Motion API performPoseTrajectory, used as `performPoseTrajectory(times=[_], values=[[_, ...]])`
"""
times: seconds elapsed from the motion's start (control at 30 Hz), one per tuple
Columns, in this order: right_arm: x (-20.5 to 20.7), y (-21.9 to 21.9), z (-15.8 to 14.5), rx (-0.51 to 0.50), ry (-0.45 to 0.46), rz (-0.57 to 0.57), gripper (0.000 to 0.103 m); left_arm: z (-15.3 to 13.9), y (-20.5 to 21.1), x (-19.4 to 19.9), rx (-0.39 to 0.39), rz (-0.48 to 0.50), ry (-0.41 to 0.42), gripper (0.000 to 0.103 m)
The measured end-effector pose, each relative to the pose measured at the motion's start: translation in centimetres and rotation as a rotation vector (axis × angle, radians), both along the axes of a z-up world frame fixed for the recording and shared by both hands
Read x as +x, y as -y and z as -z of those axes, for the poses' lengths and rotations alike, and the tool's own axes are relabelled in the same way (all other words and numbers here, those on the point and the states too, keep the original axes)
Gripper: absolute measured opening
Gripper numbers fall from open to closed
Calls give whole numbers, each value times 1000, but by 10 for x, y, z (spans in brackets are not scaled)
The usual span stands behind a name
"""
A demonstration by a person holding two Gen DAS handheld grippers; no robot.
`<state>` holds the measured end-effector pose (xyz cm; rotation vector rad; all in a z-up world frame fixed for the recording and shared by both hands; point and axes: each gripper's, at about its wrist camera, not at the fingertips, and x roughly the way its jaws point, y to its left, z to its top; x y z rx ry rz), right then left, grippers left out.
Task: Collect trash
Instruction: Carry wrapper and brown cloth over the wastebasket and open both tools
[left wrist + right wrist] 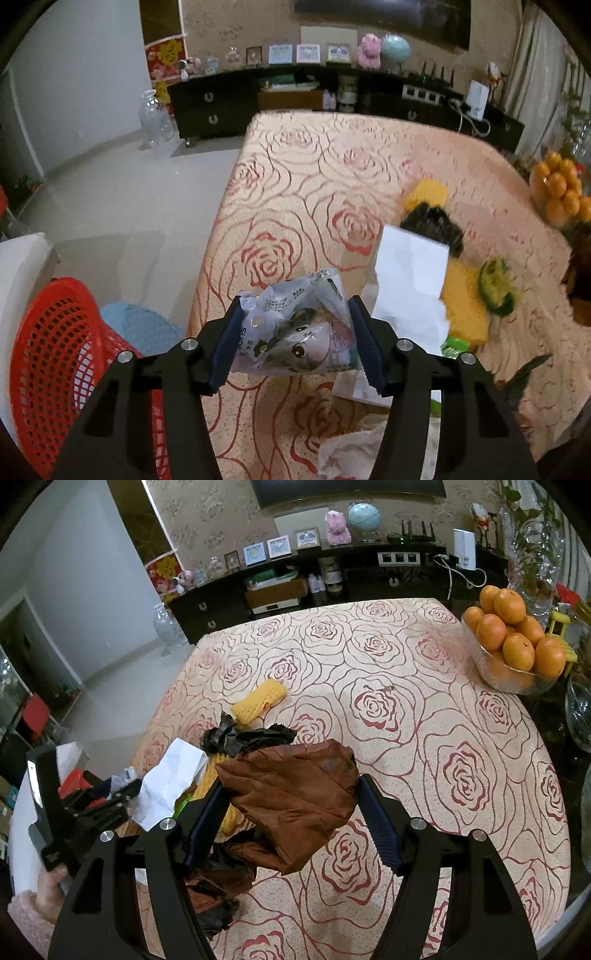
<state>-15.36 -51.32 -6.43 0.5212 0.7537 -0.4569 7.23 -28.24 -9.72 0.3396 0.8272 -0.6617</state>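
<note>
My left hand-held gripper (293,334) is clenched on the snack wrapper (295,325) above the table (295,177) edge; the right hand-held gripper (291,808) grasps crumpled brown paper (295,790). Risk: slick film slipping free short of the red basket (55,354).

You have a crumpled printed plastic wrapper (295,328) pinched between the left tool's pads, raised above the table edge, and a crumpled brown paper bag (291,797) clamped between the right tool's pads. On the table you see a white paper sheet (410,273), black crumpled plastic (243,738) and yellow foam netting (260,701). Beside the table stands a red mesh basket (55,354).
</note>
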Motion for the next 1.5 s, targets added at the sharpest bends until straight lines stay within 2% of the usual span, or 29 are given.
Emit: performPoseTrajectory(times=[0.33, 0.77, 1.2, 1.5], values=[[1, -4, -5, -8, 15, -2, 68, -53, -19, -17, -106, 5, 80, 54], [17, -24, -16, -36, 52, -56, 68, -97, -64, -27, -159, -42, 183, 55], [54, -67, -29, -71, 78, -167, 68, -112, -132, -8, -145, -181, 230, 55], [85, -111, -35, -103, 97, -278, 68, -103, -185, 5, -102, -285, 212, 55]])
